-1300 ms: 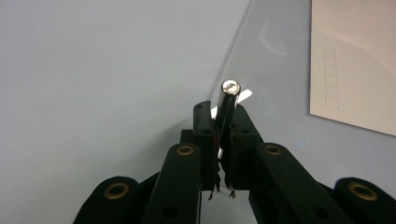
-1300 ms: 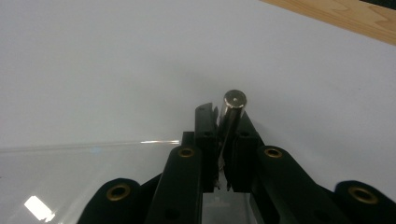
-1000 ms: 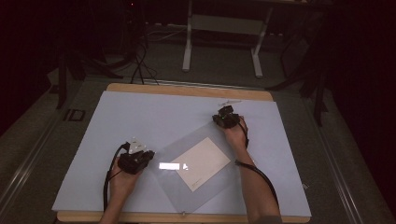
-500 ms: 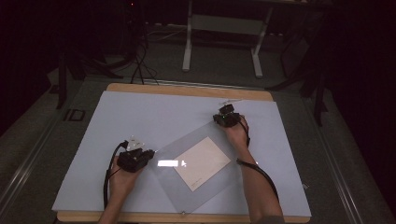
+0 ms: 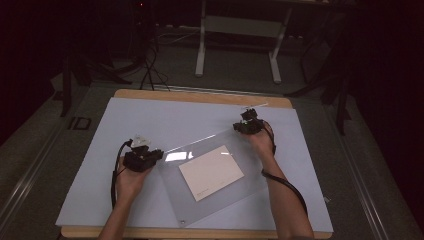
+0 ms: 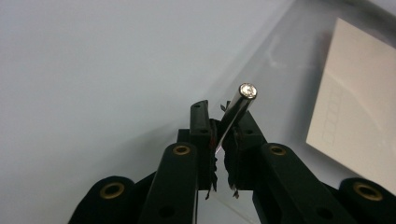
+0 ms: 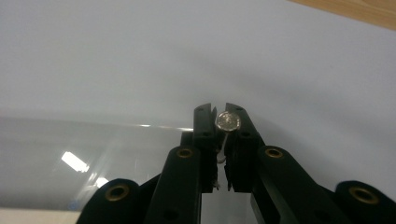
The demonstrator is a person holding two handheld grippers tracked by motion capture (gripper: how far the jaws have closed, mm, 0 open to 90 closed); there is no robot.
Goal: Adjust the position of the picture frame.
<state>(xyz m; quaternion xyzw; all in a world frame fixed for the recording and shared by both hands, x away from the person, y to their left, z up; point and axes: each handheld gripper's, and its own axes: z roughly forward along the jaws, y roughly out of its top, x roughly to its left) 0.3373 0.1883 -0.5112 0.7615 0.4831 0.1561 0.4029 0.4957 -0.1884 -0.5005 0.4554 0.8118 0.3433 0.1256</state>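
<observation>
A clear plastic sheet [image 5: 192, 202] lies slanted on the pale mat, over a beige card [image 5: 211, 172]. My left gripper [image 5: 150, 156] is shut on the sheet's left corner, and my right gripper [image 5: 247, 125] is shut on its far right corner. In the left gripper view the jaws [image 6: 219, 109] pinch the thin sheet [image 6: 280, 60] just below a metal stud [image 6: 245, 93], with the card [image 6: 355, 121] to the right. In the right gripper view the jaws [image 7: 220, 112] clamp the sheet [image 7: 93, 149] at a round metal stud head [image 7: 228, 121].
The pale mat [image 5: 150, 120] covers a wooden table whose far edge [image 5: 200, 96] shows. Beyond it on the dark floor stand a white frame [image 5: 240, 25] and some cables [image 5: 150, 65]. A small fitting sits at the sheet's near corner [image 5: 183, 220].
My left gripper has moved away from me and risen a little, taking the sheet's left corner with it; the glare on the sheet has shifted. The right gripper has kept still.
</observation>
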